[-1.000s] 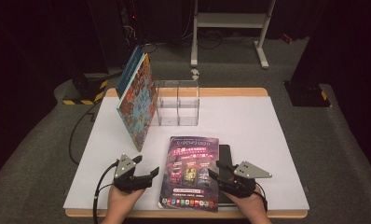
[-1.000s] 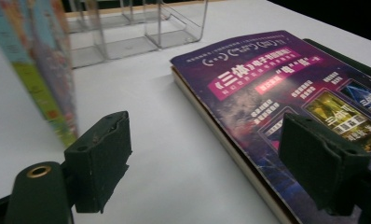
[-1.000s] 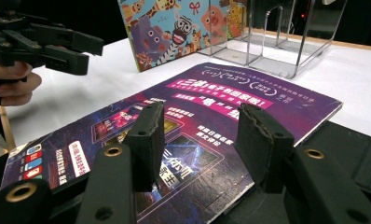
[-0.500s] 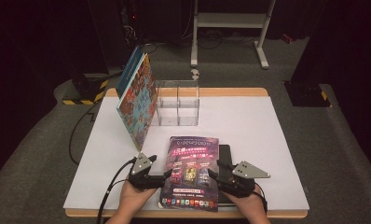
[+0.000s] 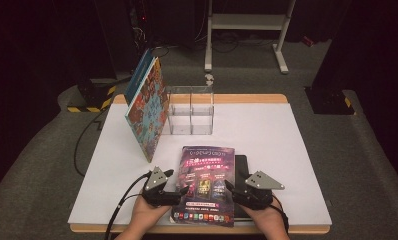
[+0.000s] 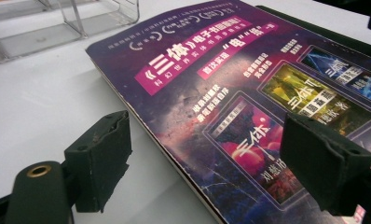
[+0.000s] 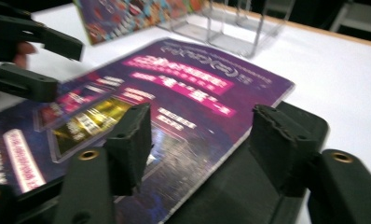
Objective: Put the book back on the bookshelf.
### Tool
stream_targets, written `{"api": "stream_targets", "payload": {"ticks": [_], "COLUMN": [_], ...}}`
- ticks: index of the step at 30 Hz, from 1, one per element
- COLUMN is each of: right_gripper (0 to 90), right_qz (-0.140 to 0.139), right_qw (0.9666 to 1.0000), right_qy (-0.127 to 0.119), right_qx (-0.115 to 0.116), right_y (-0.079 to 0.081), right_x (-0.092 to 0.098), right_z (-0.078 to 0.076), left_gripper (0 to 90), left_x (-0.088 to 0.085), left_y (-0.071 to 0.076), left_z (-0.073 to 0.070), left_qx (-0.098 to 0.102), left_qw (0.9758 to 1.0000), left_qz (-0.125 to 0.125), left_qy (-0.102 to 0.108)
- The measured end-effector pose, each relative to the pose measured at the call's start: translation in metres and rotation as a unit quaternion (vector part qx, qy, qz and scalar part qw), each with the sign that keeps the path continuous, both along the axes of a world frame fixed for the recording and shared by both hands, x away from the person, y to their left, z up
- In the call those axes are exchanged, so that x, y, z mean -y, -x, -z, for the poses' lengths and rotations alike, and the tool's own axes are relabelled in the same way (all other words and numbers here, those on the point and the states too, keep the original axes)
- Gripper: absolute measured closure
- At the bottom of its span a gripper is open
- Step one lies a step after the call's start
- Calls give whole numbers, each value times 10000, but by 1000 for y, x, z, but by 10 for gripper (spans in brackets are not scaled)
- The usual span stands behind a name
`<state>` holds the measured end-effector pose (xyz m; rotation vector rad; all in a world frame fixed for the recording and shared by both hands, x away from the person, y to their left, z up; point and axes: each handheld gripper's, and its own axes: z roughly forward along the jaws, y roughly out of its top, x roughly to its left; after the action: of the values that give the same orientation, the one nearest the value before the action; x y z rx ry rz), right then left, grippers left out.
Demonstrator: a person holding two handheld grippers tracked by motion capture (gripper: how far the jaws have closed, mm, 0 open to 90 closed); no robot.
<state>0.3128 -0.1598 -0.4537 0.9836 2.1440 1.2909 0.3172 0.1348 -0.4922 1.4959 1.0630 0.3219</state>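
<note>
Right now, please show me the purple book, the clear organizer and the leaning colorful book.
purple book (image 5: 205,172): high view, cover middle.
clear organizer (image 5: 189,114): high view, front wall.
leaning colorful book (image 5: 146,112): high view, front cover.

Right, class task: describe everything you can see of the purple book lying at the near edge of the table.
The purple book is a thin, glossy paperback lying flat, cover up, on the white table. Its cover carries pink banners, white Chinese lettering and three small pictured covers. Its right part rests on a black slab. The left gripper straddles its left edge, jaws open; the right gripper, whose jaws have just been opening, straddles its right edge. Neither presses on it.
</note>
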Motion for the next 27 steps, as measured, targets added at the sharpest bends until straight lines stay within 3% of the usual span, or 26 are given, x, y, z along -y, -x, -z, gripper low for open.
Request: {"api": "stream_targets", "payload": {"ticks": [8,14,21,27], "right_gripper": [356,403,414,428], "right_qz": [213,389,689,587], "right_qw": [9993,9975,9947,9941], "right_qy": [284,555,743,876], "right_qx": [-148,-186,-196,-245], "right_y": [0,-1,-5,-6], "right_x": [2,7,15,8], "right_z": [1,4,10,13], "left_gripper": [167,168,167,162], "left_x": [3,6,6,7], "left_y": [3,3,5,5], "left_z": [-4,0,1,2], "left_qx": [36,30,8,-36], "left_qw": [10000,9998,9998,9997], "left_qz": [27,57,69,85], "left_qy": [66,-174,-175,-217]}}
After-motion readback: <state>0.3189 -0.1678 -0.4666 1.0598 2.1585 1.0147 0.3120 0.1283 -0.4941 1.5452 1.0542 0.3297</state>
